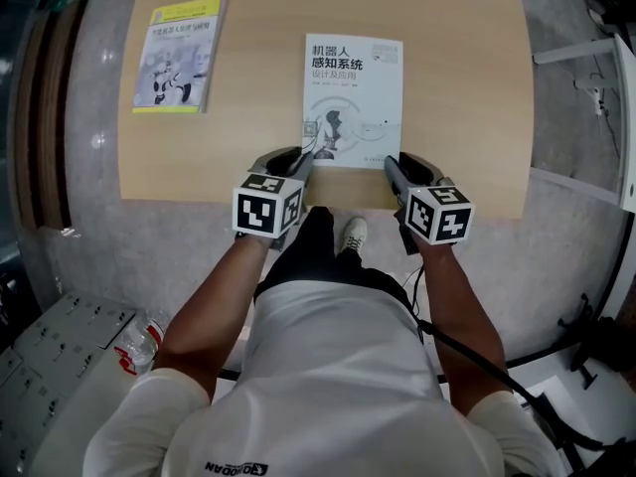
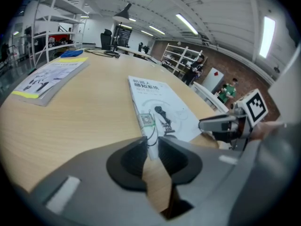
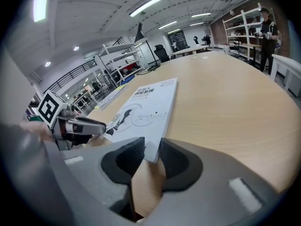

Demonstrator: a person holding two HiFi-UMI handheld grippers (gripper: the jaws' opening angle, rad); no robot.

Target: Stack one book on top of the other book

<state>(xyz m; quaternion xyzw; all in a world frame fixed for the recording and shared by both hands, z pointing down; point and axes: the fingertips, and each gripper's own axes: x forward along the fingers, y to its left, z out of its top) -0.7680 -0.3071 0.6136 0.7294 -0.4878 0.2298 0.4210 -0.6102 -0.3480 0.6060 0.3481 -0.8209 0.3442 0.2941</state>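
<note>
White book (image 1: 353, 97), the one with the dark title print and a small robot drawing on its cover, lies flat and closed on the wooden table (image 1: 258, 117), in the middle and close to the near edge. I have both tongs at its near corners. In the left gripper view, the left gripper (image 2: 150, 147) has its jaws drawn in to a narrow slit, and the book's near-left corner (image 2: 160, 107) sits pinched in that slit. In its own view the right gripper (image 3: 151, 147) looks the same: jaws almost together, closed on the near-right corner of the cover (image 3: 146, 107). From the head view the two tools flank the book's near edge, the left gripper (image 1: 303, 155) at one corner and the right gripper (image 1: 391, 162) at the other, with their marker cubes hanging just off the table's edge (mine to steer, though the person's forearms do the carrying). The book still rests on the wood; I see no lift under it. Farther out, the second book (image 1: 179, 55), with a yellow band on its cover, lies flat near the table's far-left corner, well apart from the white one. A plastic bottle (image 1: 134, 344) lies on the floor at the lower left.
</note>
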